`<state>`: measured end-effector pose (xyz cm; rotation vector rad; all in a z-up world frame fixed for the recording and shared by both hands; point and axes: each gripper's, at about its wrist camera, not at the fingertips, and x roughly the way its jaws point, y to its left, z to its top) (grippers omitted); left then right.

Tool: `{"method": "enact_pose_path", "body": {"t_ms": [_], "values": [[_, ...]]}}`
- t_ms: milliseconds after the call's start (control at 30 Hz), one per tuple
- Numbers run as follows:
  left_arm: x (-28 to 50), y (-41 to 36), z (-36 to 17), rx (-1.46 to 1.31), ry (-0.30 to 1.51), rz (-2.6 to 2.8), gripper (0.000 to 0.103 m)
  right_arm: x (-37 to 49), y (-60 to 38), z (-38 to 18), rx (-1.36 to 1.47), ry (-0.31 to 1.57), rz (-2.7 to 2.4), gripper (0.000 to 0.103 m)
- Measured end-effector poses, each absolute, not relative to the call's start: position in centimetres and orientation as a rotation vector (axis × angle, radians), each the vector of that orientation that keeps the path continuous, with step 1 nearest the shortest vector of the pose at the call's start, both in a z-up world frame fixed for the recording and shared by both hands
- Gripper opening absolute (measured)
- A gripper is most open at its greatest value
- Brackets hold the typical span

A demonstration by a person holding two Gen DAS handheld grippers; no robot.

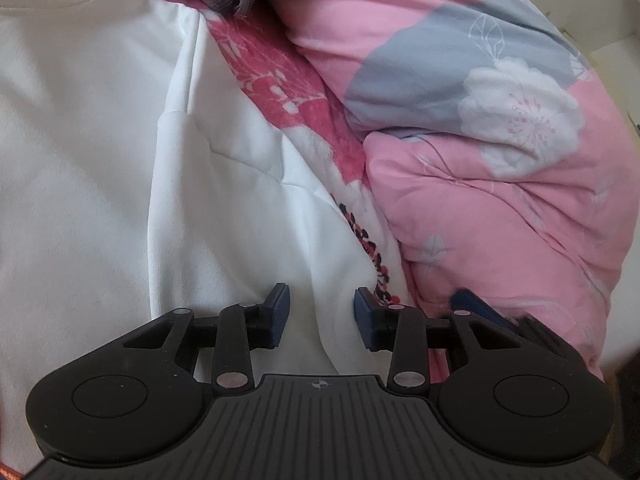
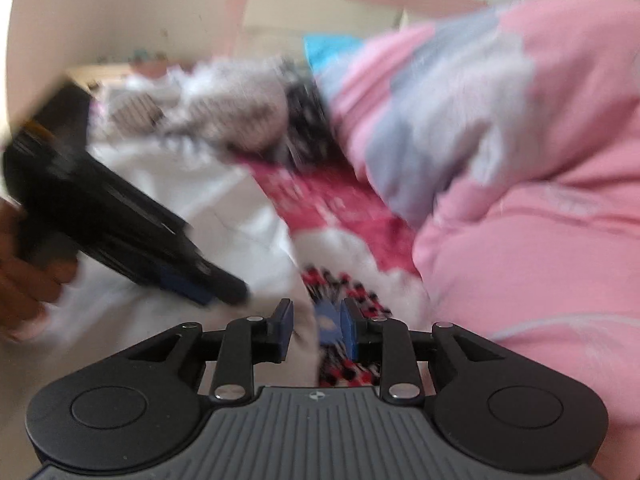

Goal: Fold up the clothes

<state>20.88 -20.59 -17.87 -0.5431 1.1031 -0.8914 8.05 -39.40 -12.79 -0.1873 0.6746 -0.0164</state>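
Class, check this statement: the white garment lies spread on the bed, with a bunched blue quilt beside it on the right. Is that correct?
Not quite: the quilt is pink, with grey patches and white flowers, not blue. The left wrist view shows it clearly. The rest holds: the white garment lies spread out, with the quilt bunched on its right.

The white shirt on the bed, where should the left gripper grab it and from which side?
Probably the white shirt's sleeve, at its free edge beside the red patterned sheet. Come from the near side, where the left gripper hangs open over it; that edge lies loose, unlike the flat body.
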Motion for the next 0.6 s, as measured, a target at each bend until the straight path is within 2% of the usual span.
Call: {"method": "enact_pose_path", "body": {"t_ms": [200,267,433,600], "values": [[20.8,-20.5,-17.8,-0.546,1.094,-0.891,0.036,10.5,-39.8,-15.5,-0.123,0.754,0.022,0.027],[20.8,-20.5,-17.9,-0.547,1.090,-0.892,0.035,10.7,-40.3,-15.5,-0.069,0.747,0.024,0.013],[20.7,-20.2,-17.9,-0.556,1.074,-0.897,0.035,10.8,-41.5,-15.2,-0.003,0.698,-0.033,0.005],[20.3,-19.9,-17.8,-0.548,1.057,-0.903,0.035,11.4,-42.0,-15.9,-0.036,0.687,-0.078,0.006]]}}
